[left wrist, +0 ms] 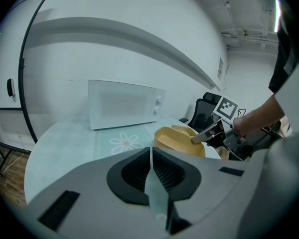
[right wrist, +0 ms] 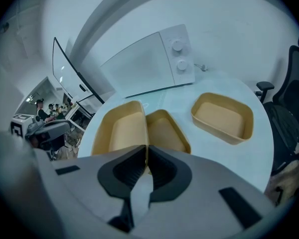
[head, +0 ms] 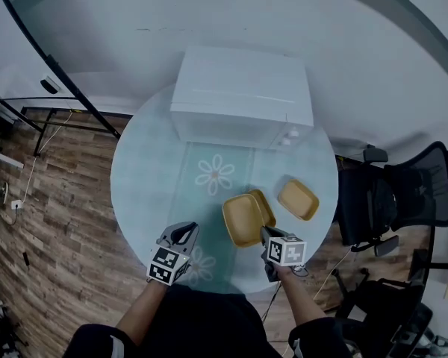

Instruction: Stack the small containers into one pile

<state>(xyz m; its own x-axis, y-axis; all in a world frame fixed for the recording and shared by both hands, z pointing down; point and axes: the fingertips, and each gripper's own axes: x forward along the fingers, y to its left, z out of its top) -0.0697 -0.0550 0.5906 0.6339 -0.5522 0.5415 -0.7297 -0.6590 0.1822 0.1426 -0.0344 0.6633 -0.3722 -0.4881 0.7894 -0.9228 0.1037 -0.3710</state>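
Note:
Three shallow yellow containers are on the round table [head: 145, 177]. One container [head: 243, 219] [right wrist: 118, 132] [left wrist: 175, 137] has its right wall pinched in my right gripper [head: 264, 233] [right wrist: 144, 156], which is shut on it. It looks tilted against a second container [head: 264, 204] [right wrist: 164, 132] right beside it. The third container [head: 298, 198] [right wrist: 223, 115] stands apart to the right. My left gripper [head: 184, 234] [left wrist: 150, 159] is shut with nothing in it, near the table's front edge and left of the containers.
A white microwave [head: 243, 95] [right wrist: 149, 63] [left wrist: 122, 103] fills the back of the table. A black office chair [head: 403, 200] stands off the right side. A black stand [head: 52, 58] leans at the left over a wooden floor.

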